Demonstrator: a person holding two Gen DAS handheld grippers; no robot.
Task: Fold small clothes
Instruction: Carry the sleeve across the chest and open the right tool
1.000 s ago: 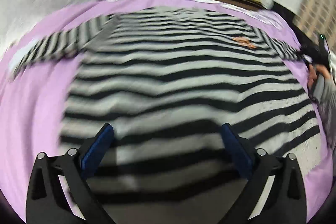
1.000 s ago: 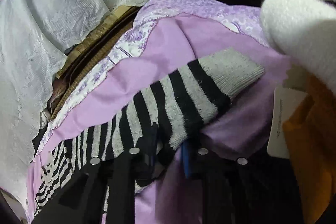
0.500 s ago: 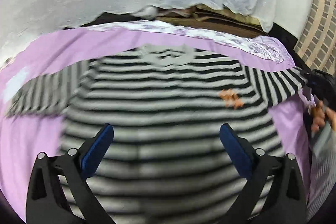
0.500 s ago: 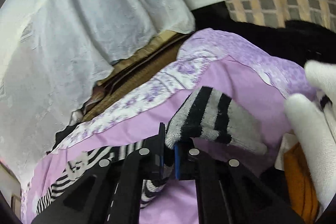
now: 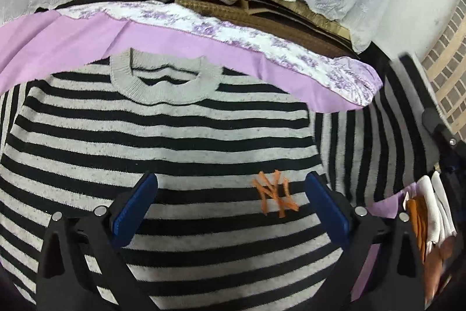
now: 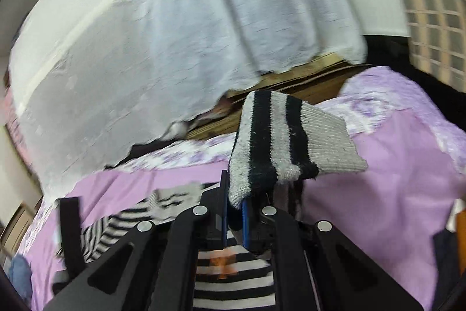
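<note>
The striped sweater (image 5: 163,142) lies flat on the purple bed sheet (image 5: 58,40). The right gripper (image 6: 234,219) pinches its sleeve (image 6: 288,142) and lifts it at 3 o'clock. The left gripper (image 5: 230,203) is wide open and empty. The folding looks only just started.

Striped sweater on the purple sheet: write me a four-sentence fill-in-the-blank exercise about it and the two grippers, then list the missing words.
1. The striped sweater lies on a ____ sheet.
2. The logo stitched on its chest is ____ in colour.
3. The right gripper is shut on the sweater's ____, cuff end lifted.
4. The left gripper hangs over the sweater's chest with its jaws ____.

Missing words: purple; orange; sleeve; open
</note>
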